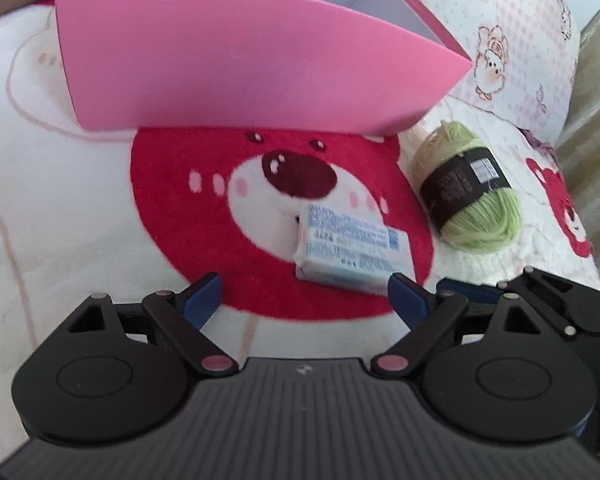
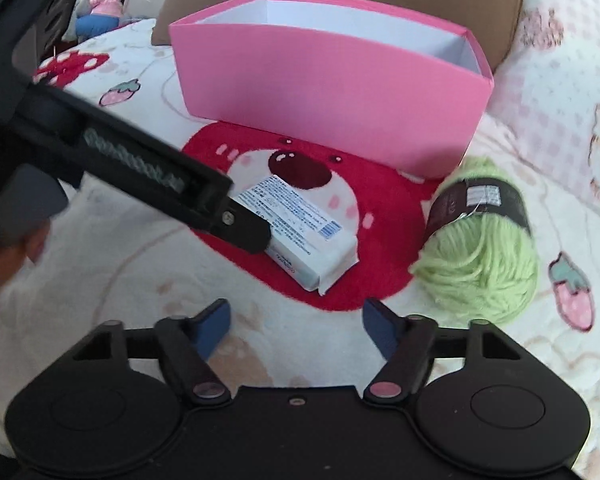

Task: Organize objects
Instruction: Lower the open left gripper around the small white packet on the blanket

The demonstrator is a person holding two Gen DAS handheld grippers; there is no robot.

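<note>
**Soap pack and yarn lie in front of the pink box, both grippers open above the blanket**

Soap pack (image 1: 350, 250), a white wrapped block with blue print, lies flat on the red bear face of the blanket (image 1: 59, 200), in front of the pink box and apart from it. Going left to right in the left wrist view: bare cream blanket with faint outlines lies at the left, then the pink box (image 1: 235, 64) stands open-topped with a white inside, nothing visible in the part that shows. Below it comes the bear face, then the soap pack, whose near right corner sits just behind the right blue pad. The left gripper (image 1: 304, 294) has its jaws spread wide, with nothing pressed between them; the pack lies beyond the fingertips, towards the right one. Further right, the green yarn ball (image 1: 480, 220) with its dark paper band rests on the blanket near the box's right corner, well apart from the soap pack.

In the right wrist view, the left gripper's black body crosses from the upper left and its tip overlaps the soap pack's left end; whether it touches I cannot tell. The right gripper (image 2: 295, 326) stands moderately open over bare blanket, gripping nothing, with the soap pack ahead and the yarn ball ahead to the right. A brown cushion (image 2: 500, 8) lies behind the box.
</note>
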